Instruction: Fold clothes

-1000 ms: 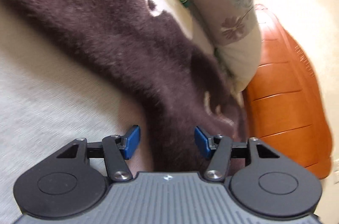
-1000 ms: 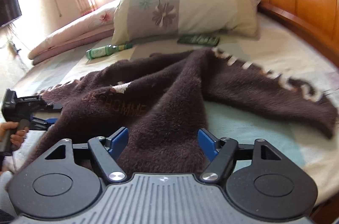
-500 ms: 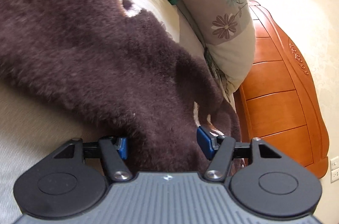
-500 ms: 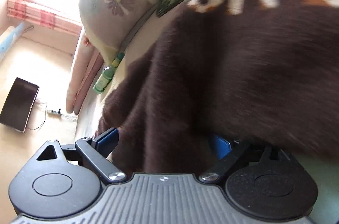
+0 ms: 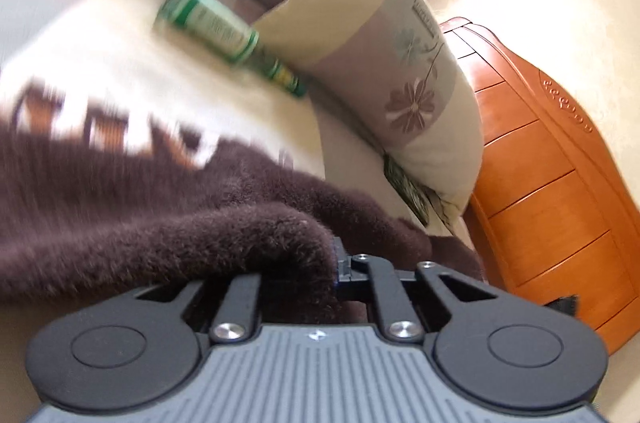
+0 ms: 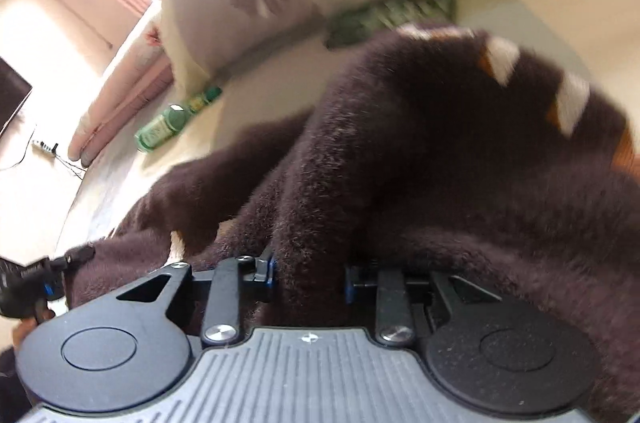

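Observation:
A fuzzy dark brown sweater (image 5: pixel 140 207) with a white and orange patterned edge lies crumpled on the pale bed sheet (image 5: pixel 100 35). My left gripper (image 5: pixel 330 273) is shut on a raised fold of it, and the pile hides the left finger. In the right wrist view the sweater (image 6: pixel 440 163) fills the middle. My right gripper (image 6: pixel 310 277) has a thick fold between its blue pads; its jaws are closing and press into the fabric. The left gripper (image 6: pixel 44 279) also shows at the far left edge there, at the sweater's other end.
A green bottle (image 5: pixel 224 35) lies on the sheet beside a floral pillow (image 5: pixel 400 83). A green packet (image 6: pixel 392 15) sits at the pillow's foot. An orange wooden headboard (image 5: pixel 560 203) stands behind. A folded pink quilt (image 6: pixel 120 95) lies at the far side, and a dark screen (image 6: pixel 10 103) is beyond.
Both grippers went from open over the sweater to closed on folds of it. The left one has lifted its fold. The right one dropped low into the fabric.

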Tool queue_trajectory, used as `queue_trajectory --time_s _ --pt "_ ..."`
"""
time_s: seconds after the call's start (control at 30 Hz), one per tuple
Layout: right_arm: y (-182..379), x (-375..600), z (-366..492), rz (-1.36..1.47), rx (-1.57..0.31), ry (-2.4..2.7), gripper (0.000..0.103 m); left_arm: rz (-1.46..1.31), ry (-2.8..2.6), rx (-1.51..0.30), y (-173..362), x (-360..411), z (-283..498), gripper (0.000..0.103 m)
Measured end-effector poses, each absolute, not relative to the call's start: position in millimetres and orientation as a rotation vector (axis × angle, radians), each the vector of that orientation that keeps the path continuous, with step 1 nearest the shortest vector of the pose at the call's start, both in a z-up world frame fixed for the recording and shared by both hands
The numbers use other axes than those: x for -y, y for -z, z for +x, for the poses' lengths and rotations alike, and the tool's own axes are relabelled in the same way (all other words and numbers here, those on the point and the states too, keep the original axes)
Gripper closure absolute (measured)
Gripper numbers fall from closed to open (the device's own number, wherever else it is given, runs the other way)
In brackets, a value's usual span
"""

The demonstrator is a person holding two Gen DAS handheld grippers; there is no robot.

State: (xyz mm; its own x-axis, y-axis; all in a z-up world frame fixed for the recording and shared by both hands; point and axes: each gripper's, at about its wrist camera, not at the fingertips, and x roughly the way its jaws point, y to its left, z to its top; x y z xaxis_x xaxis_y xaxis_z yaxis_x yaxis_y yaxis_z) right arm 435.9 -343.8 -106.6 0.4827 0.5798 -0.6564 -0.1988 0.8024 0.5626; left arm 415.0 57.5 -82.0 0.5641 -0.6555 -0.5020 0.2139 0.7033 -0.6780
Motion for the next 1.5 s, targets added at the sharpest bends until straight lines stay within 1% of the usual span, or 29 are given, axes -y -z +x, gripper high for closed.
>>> queue_trajectory --time_s 0.07,0.13,0.2,0.23,0.33,0.37,0.4,0.43,0.47,0.5,0.57,0.73,0.77,0.8,0.9,1.07,1.17,1.23,1.27,1.3,1.33,1.37,1.4,1.5 --pt "94 335 447 0.420 -0.916 -0.497 0.071 -0.601 0.533 -0.825 79 -58 428 0.092" --pt "90 328 466 0.402 -0.915 -0.489 0.070 -0.599 0.516 -0.829 76 -59 441 0.091" --pt "93 320 482 0.384 -0.938 -0.468 0.067 -0.593 0.496 -0.840 76 -59 452 0.089" --pt "98 319 486 0.378 -0.964 -0.460 0.063 -0.580 0.488 -0.855 80 -56 452 0.089" --pt "104 320 470 0.362 -0.987 -0.458 0.057 -0.572 0.498 -0.897 88 -57 437 0.085" --pt "103 324 459 0.358 -0.983 -0.472 0.051 -0.565 0.501 -0.905 88 -60 428 0.078" --pt "100 331 446 0.354 -0.975 -0.480 0.048 -0.555 0.502 -0.908 87 -64 418 0.071" --pt "97 337 432 0.346 -0.969 -0.477 0.042 -0.544 0.503 -0.912 86 -69 407 0.068" --pt "95 343 417 0.337 -0.964 -0.474 0.037 -0.533 0.504 -0.915 85 -74 397 0.061" --pt "92 352 400 0.340 -0.963 -0.475 0.034 -0.523 0.506 -0.919 84 -78 386 0.056" --pt "89 371 367 0.354 -0.964 -0.473 0.029 -0.505 0.506 -0.937 84 -87 364 0.051" --pt "113 409 297 0.491 -1.065 -0.470 0.028 -0.537 0.481 -1.069 107 -109 306 0.047" --pt "121 414 284 0.520 -1.089 -0.460 0.028 -0.566 0.475 -1.087 113 -113 297 0.045" --pt "128 419 272 0.549 -1.114 -0.450 0.028 -0.605 0.478 -1.102 117 -117 288 0.045" --pt "140 429 242 0.685 -1.112 -0.503 0.027 -0.703 0.495 -1.137 129 -125 264 0.044" --pt "150 420 235 0.763 -1.120 -0.607 0.024 -0.716 0.517 -1.125 134 -123 250 0.043" --pt "158 415 248 0.832 -1.101 -0.627 0.026 -0.747 0.519 -1.107 139 -117 253 0.044" --pt "158 409 255 0.841 -1.089 -0.633 0.026 -0.704 0.516 -1.102 135 -109 249 0.046" --pt "156 407 256 0.817 -1.089 -0.631 0.026 -0.670 0.520 -1.107 133 -105 245 0.047" --pt "152 403 254 0.773 -1.086 -0.625 0.030 -0.640 0.524 -1.116 131 -100 241 0.054" --pt "148 399 251 0.722 -1.089 -0.606 0.047 -0.610 0.523 -1.140 131 -96 237 0.065" --pt "145 396 249 0.670 -1.092 -0.588 0.080 -0.576 0.515 -1.162 131 -91 233 0.084" --pt "145 393 248 0.633 -1.123 -0.566 0.092 -0.534 0.503 -1.159 129 -88 227 0.092" --pt "138 391 243 0.562 -1.106 -0.554 0.092 -0.417 0.467 -1.096 114 -81 211 0.096"
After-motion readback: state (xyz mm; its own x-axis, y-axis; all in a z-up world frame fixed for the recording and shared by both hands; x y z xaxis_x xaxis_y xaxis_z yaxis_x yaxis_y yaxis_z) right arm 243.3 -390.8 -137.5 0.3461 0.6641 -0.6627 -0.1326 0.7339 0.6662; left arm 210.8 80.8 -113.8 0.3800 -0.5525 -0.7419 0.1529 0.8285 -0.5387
